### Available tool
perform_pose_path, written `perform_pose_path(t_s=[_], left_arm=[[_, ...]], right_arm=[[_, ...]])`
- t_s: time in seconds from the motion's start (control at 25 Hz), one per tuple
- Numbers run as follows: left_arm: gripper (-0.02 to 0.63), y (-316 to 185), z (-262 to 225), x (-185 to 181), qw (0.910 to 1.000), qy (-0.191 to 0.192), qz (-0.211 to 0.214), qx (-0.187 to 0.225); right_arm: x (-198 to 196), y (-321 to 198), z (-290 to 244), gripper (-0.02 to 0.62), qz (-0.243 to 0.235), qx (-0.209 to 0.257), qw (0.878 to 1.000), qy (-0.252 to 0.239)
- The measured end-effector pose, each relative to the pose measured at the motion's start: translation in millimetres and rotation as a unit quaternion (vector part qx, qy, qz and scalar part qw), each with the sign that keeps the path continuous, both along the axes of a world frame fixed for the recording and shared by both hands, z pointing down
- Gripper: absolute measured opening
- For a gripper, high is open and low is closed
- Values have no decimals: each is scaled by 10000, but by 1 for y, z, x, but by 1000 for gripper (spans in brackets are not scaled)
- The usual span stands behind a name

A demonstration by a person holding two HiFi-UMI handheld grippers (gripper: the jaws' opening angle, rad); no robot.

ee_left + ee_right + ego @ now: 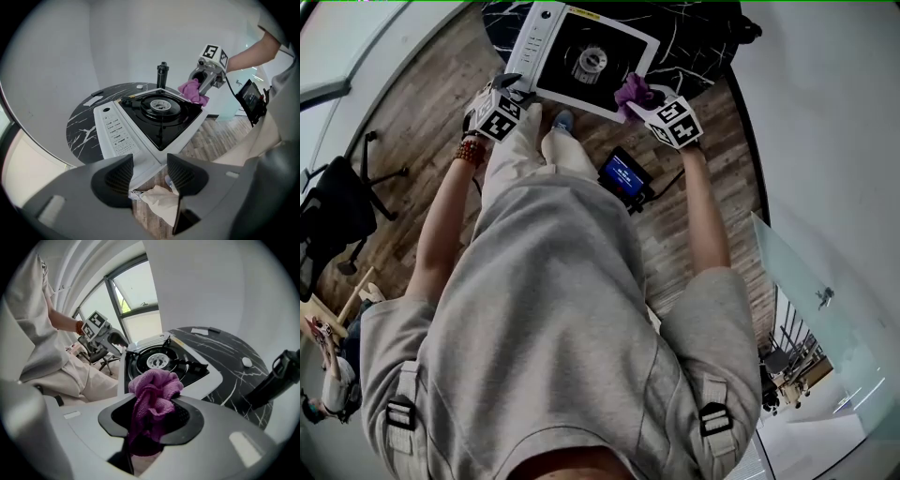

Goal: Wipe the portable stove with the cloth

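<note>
**Wiping a portable stove: approach to first contact.** The right gripper [151,404] is clamped on a bunched purple cloth [154,386]. The cloth stands proud of the jaws and hangs at the near right edge of the portable stove [536,52]; whether it touches the casing cannot be told. The stove lies on a round black marble-patterned table [84,129], with its near corner overhanging toward the person. The left gripper [150,164] has its jaws spread with that overhanging corner at their tips, and no firm pinch on it is visible. The step in hand appears to be bringing the cloth down onto the stove top. To do this well, the loose folds of the cloth, not the jaw tips, should meet the surface. Strokes should run across the black cooktop and around the raised burner [161,106] and its pan supports rather than snag on them. Pressure should stay light, or the left gripper should brace the casing, since an overhanging stove may slide or tip. A black bottle [162,75] stands behind the stove, apart from it. Writing: the rows of print on the white control panel [117,133], a yellow label [584,14] and the blue screen [623,175] by the person's legs are all too small to read, and no brand is legible.
</note>
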State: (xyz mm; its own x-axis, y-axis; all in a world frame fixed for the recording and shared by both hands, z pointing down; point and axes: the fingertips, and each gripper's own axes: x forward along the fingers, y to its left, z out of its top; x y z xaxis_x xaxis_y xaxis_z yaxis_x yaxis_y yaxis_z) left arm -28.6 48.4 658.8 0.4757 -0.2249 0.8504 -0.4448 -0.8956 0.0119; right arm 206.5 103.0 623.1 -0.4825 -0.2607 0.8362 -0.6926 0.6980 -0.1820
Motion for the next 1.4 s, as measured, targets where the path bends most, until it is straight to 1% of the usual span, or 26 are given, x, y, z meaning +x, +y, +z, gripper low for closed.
perform_pose_path(t_s=[0.08,0.16,0.24,0.4,0.52,0.72,0.88,0.96,1.16,1.4], left_arm=[[227,-1,0,0,10000,6,6,4],[227,-1,0,-1,10000,3,9,2],[227,0,0,-2,10000,2,13,2],[225,0,-2,-1,10000,8,15,17],[225,0,-2,-1,10000,-1,15,4],[225,1,-2,-1,10000,-11,54,18],[227,1,-2,-1,10000,-43,29,41],[227,1,-2,-1,10000,-66,25,42],[229,1,-3,0,9999,-121,37,16],[229,2,-2,-1,9999,-128,22,34]], right_arm=[[4,-21,-12,163,102,264,9996,46],[7,-43,-18,163,44,432,9988,206],[11,-62,-19,163,-75,499,9980,394],[15,-88,-9,163,-351,368,9954,816],[15,-99,5,163,-456,195,9936,1016],[10,-100,11,161,-511,-22,9922,1134],[4,-96,16,160,-924,-24,9842,1510],[4,-94,16,158,-1001,-106,9811,1650],[-1,-87,12,155,-1088,-174,9805,1629],[-4,-79,16,152,-1062,-179,9811,1607]])
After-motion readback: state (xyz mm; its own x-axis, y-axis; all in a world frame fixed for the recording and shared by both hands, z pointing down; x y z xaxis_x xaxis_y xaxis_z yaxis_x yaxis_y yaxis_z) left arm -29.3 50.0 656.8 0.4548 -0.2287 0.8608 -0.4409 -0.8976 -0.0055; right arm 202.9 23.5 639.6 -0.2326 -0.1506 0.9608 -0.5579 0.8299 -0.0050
